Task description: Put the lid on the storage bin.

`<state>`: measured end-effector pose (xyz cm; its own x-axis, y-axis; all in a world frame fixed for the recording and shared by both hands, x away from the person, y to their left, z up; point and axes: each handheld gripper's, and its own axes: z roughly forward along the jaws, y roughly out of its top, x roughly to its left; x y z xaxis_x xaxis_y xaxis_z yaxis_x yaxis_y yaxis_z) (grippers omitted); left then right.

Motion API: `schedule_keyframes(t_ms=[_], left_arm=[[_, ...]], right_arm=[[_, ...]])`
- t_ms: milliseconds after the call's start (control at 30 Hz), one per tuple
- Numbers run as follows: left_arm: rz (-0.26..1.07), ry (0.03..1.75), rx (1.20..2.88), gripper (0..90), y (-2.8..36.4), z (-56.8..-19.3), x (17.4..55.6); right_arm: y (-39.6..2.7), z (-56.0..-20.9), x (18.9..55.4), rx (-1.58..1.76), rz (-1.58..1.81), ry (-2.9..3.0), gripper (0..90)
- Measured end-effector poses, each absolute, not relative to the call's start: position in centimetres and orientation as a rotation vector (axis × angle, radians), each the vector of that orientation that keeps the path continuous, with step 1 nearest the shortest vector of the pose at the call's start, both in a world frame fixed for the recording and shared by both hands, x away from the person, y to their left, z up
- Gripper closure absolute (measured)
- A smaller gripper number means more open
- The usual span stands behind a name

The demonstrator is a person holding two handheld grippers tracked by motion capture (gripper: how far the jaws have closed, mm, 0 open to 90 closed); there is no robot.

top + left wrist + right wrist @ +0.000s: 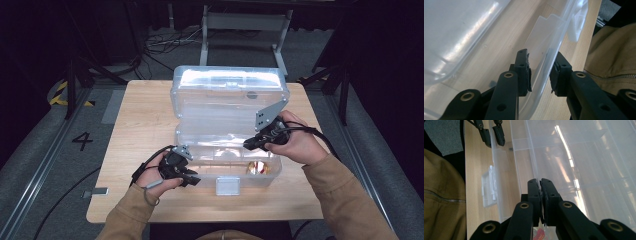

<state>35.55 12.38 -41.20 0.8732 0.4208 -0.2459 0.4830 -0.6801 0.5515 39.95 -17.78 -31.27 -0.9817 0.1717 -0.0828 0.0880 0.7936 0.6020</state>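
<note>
Clear plastic organizer box [227, 125] sits mid-table [140, 115], lid [230, 87] thrown back and standing up on the far side, latch [227, 186] on the front wall facing the person. Everything else goes relative to that box

Left gripper [187, 177] is at the box's front-left corner, down at rim height. In the left gripper view its jaws stand apart w/ the box's thin front wall [544, 67] running up between them, one jaw inside the box and one outside; the pads [525, 75] aren't pressing, gaps show on both sides of the plastic. So: straddling the wall, no clamp

Right gripper [252, 144] comes in over the box's right end, person's hand [295, 142] wrapped round it, grey three-cornered plate pointing up twd the lid. Right gripper view: jaws together, pinched on a thin clear divider wall [534, 170] inside the box, the plastic edge running straight into the slit between the pads. That's a proper clamp

Inside the box, front-right compartment, just below the right gripper: a small shiny gold-coloured thing [257, 167], too blurred to say what. Right gripper view also shows something red at its bottom edge, can't tell what it is

Tan sleeve [345, 200] of the person near the box's front-right; cables trail off both grippers
</note>
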Motion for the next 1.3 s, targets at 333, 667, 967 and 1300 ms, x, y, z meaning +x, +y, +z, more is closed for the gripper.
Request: schedule_keyframes(t_ms=[333,667,967,1300], left_arm=[[-0.109,0.636,2.345,71.9,13.6,-38.8,34.9],[-0.085,0.646,2.239,78.6,15.1,-36.9,34.7],[-0.012,0.682,2.086,84.3,16.6,-34.7,34.5],[0.078,0.735,1.929,87.1,18.0,-32.9,34.7]], right_arm=[[-17.9,-31.3,39.8,0.204,0.950,2.838,86.3],[-17.9,-31.4,39.7,0.212,0.952,2.833,86.2],[-18.0,-31.6,39.5,0.221,0.968,2.828,86.2],[-18.2,-31.8,39.2,0.227,0.979,2.819,85.9]])
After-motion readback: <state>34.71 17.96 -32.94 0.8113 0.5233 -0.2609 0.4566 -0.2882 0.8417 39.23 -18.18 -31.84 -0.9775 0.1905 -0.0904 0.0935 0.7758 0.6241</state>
